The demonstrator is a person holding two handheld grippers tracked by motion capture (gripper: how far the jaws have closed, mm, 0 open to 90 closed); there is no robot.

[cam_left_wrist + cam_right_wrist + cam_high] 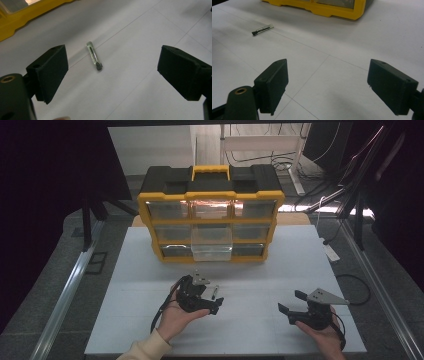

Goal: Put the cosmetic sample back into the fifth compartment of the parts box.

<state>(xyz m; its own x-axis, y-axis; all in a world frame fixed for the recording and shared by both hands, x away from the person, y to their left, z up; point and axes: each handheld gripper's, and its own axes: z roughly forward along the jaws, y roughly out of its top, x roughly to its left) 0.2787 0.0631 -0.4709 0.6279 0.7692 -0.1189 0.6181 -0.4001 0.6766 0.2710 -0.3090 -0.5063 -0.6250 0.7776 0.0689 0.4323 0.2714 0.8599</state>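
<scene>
Left gripper [112,72]: jaws wide apart, holding nothing, aimed down at the tube.
Tube [94,56]: small and clear with a dark cap, flat on the table, lying between the left jaws without touching either.
Right gripper [328,87]: jaws spread wide, empty, bare board between them, well apart from the tube.
Table [260,285]: white board, open room between both hands and around the tube.
Organizer [210,215]: yellow and black, at the far edge, one middle drawer [212,244] pulled out.
Front edge: both hands sit near it.
</scene>
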